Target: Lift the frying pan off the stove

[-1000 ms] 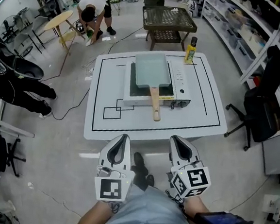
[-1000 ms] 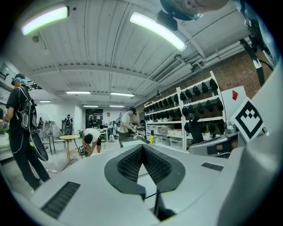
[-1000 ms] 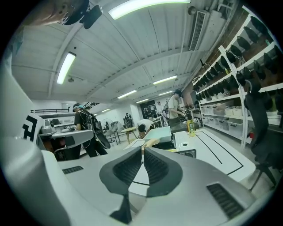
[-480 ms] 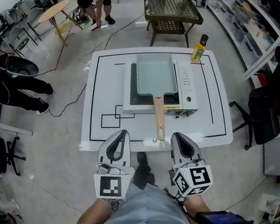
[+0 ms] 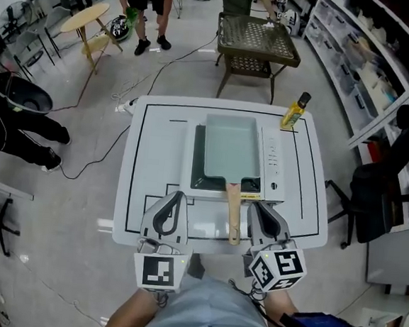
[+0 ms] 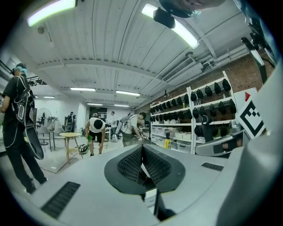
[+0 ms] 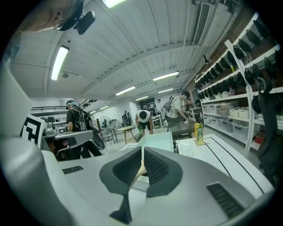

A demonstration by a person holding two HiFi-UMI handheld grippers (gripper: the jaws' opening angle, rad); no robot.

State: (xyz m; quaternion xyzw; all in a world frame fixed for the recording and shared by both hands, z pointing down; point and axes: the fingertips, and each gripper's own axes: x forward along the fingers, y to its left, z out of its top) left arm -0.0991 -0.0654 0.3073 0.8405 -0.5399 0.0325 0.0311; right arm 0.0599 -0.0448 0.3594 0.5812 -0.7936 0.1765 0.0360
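Note:
A pale green rectangular frying pan (image 5: 229, 146) sits on a white tabletop stove (image 5: 270, 165) in the middle of a white table (image 5: 137, 160). Its wooden handle (image 5: 233, 211) points toward me, reaching the table's near edge. My left gripper (image 5: 178, 195) hangs over that near edge, left of the handle, jaws shut and empty. My right gripper (image 5: 258, 206) is just right of the handle, shut on nothing, apart from it. In the right gripper view the pan (image 7: 157, 141) lies ahead, beyond the shut gripper (image 7: 142, 155). In the left gripper view the gripper (image 6: 141, 152) faces the room, jaws together.
A yellow bottle (image 5: 295, 110) stands at the table's far right corner, also visible as the bottle (image 7: 198, 132) in the right gripper view. A mesh-topped table (image 5: 256, 39) stands beyond. Shelving (image 5: 384, 61) and an office chair (image 5: 372, 199) are on the right; people stand at the back left.
I have come closer to the table: both grippers, formerly short of its near edge, now sit over it on either side of the pan handle. Both stayed shut.

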